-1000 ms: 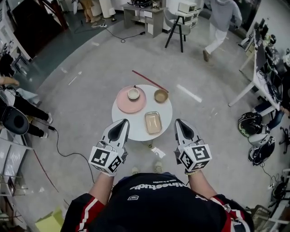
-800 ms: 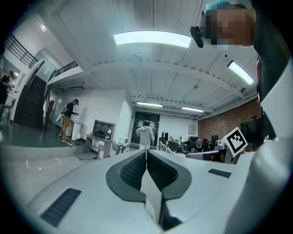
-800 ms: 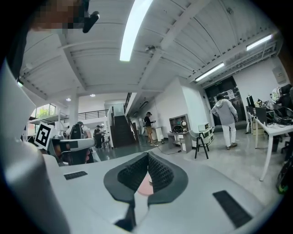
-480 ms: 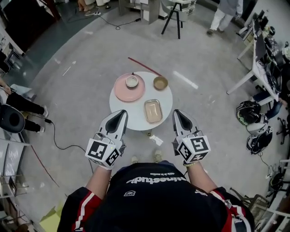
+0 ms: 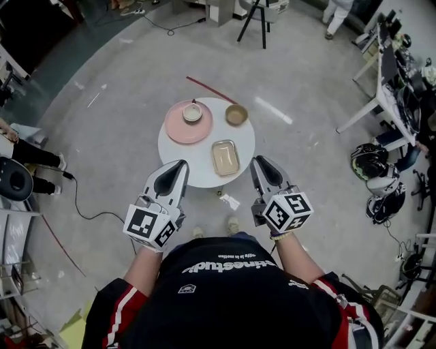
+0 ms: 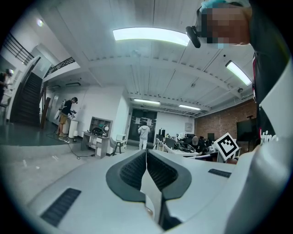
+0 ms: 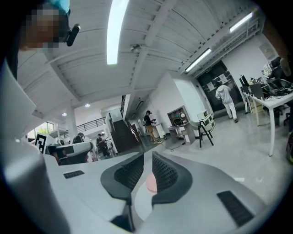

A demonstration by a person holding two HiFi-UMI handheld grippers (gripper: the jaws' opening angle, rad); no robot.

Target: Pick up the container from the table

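Observation:
On a round white table (image 5: pixel 197 170) a shallow rectangular tan container (image 5: pixel 225 157) lies at the near right. Behind it are a pink plate (image 5: pixel 178 129) bearing a small cup (image 5: pixel 192 112), and a brown bowl (image 5: pixel 236 114). My left gripper (image 5: pixel 179 165) hovers over the table's near left edge, its jaws shut and empty (image 6: pixel 146 153). My right gripper (image 5: pixel 257 162) is at the near right edge, just right of the container and apart from it. Its jaws are opening with a narrow gap (image 7: pixel 147 157); nothing is between them, and the pink plate (image 7: pixel 151 183) shows through the gap.
A red stick (image 5: pixel 211 88) and a scrap of paper (image 5: pixel 229 201) lie on the floor round the table. A black cable (image 5: pixel 82 204) runs at the left. Helmets (image 5: pixel 371 163) and a white desk (image 5: pixel 381 82) stand at the right, a stool (image 5: pixel 255 17) at the back.
Both grippers have sunk a little and sit closer to the table's near edge. The walking person at the back has moved to the top edge of the view.

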